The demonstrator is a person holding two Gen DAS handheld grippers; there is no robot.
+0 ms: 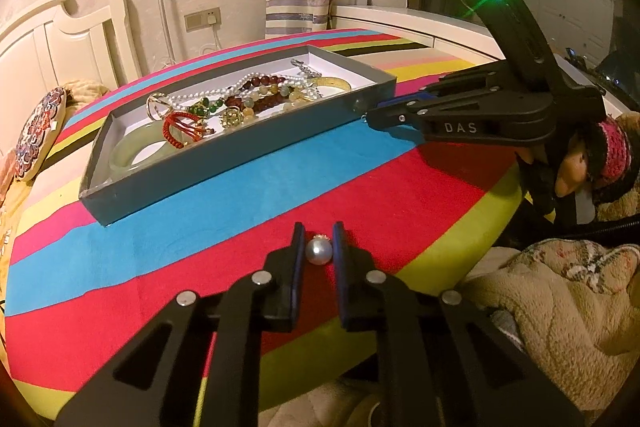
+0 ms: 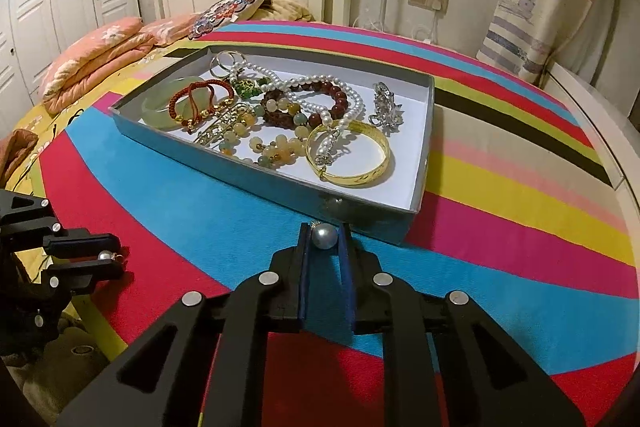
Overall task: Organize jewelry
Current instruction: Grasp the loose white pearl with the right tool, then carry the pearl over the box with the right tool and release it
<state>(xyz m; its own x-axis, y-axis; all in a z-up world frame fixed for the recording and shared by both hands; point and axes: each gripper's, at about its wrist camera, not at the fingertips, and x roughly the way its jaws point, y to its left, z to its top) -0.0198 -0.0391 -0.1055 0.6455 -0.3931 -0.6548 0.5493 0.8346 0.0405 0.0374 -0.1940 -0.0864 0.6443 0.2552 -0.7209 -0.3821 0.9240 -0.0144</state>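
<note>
Fingertips of my left gripper [image 1: 319, 241] pinch a pearl earring [image 1: 319, 251] low in the frame; those of my right gripper [image 2: 325, 235] pinch a grey pearl [image 2: 325, 236] just before the grey tray [image 2: 256, 183]. Inside lie a gold bangle [image 2: 352, 179], jade bangle [image 2: 160, 111], pearl strand [image 2: 316, 81], beads. Only my left view shows my gloved hand [image 1: 600, 163].

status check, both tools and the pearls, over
Left tool shut on pearl earring. Right tool shut on grey pearl, beside the tray wall. Tray holds tangled bracelets; nothing in the way.
</note>
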